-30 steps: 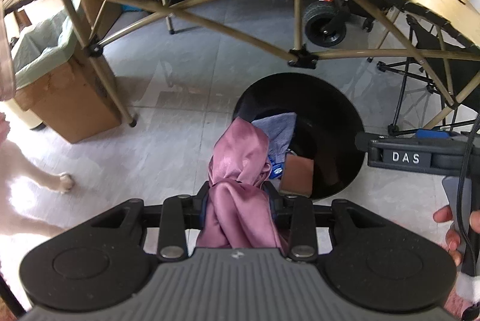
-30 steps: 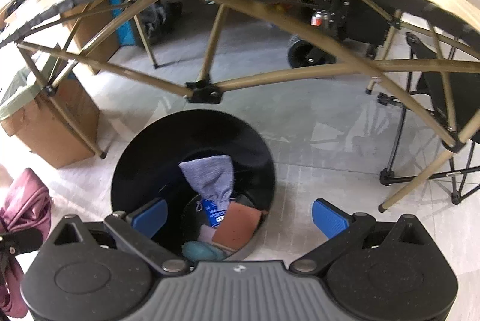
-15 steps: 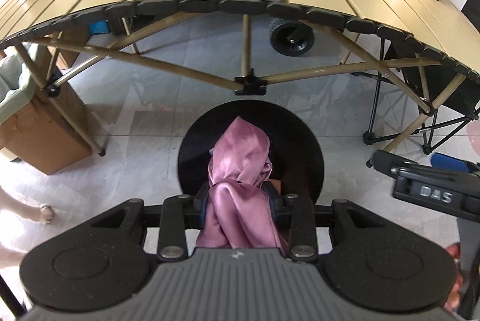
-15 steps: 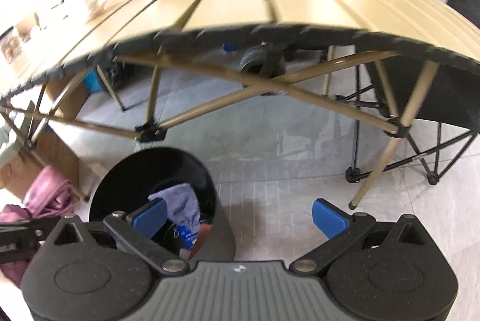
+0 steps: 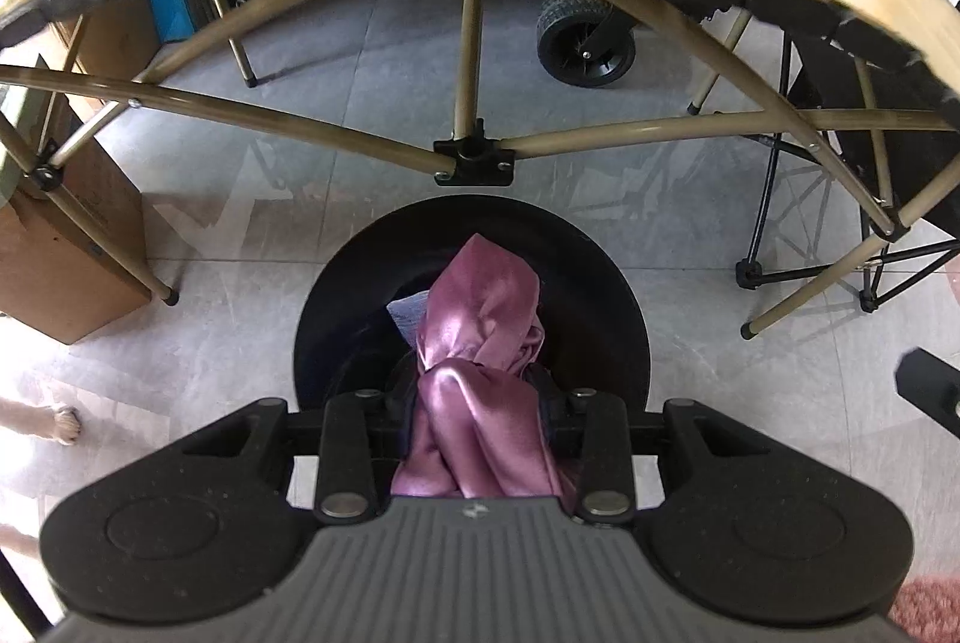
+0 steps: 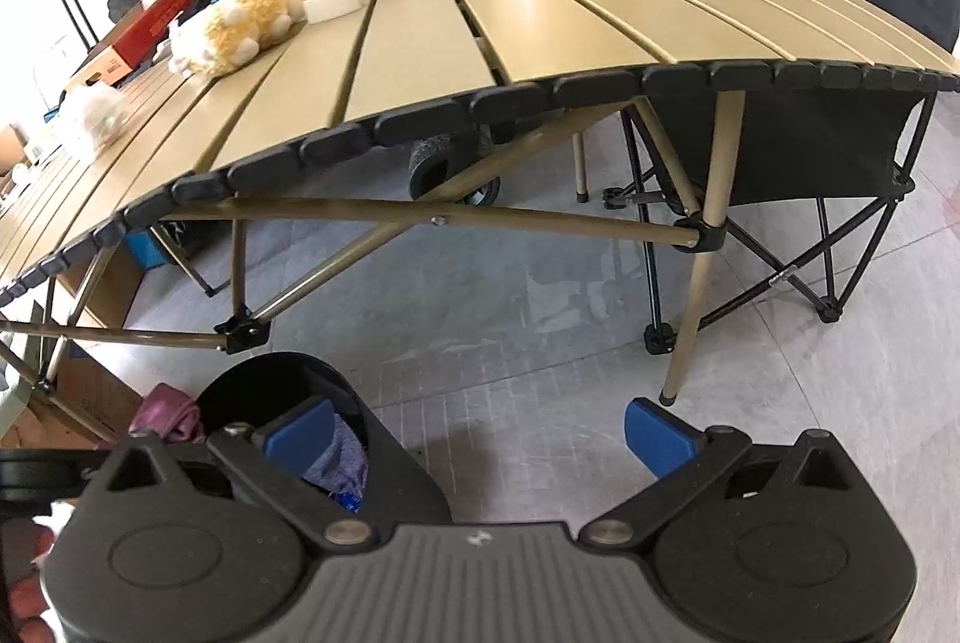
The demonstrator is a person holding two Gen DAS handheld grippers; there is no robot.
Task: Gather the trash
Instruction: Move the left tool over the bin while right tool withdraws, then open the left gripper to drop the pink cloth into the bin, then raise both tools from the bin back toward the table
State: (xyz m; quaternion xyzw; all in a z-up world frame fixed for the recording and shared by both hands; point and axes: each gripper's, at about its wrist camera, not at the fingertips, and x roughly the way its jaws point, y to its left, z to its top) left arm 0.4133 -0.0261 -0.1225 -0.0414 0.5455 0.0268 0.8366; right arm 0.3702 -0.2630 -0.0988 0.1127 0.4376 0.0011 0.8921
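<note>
The pink satin cloth [image 5: 480, 373] is bunched between the narrow fingers of my left gripper [image 5: 480, 403], low in the centre of the left wrist view, and its loose peak hangs right over the open mouth of the black trash bin [image 5: 606, 295]. Down inside the bin, just left of the cloth, I can make out a blue-grey rag [image 5: 408, 313] already lying there.

To do this drop well, I judge I should stay centred over the opening and lower a little so the cloth's tail is inside the rim before I let go; satin slides and could drape over the edge if I release off-centre. Opening fully and at once should keep it from snagging on one pad.

My right gripper [image 6: 480, 433] stands wide and empty, blue pads [image 6: 657, 436] well apart, at the bottom of its view, over the grey floor beside the bin. Above it, the slatted tan table [image 6: 540, 30] fills the upper frame, with a plush toy [image 6: 240, 24] at the upper left, possibly next.
</note>
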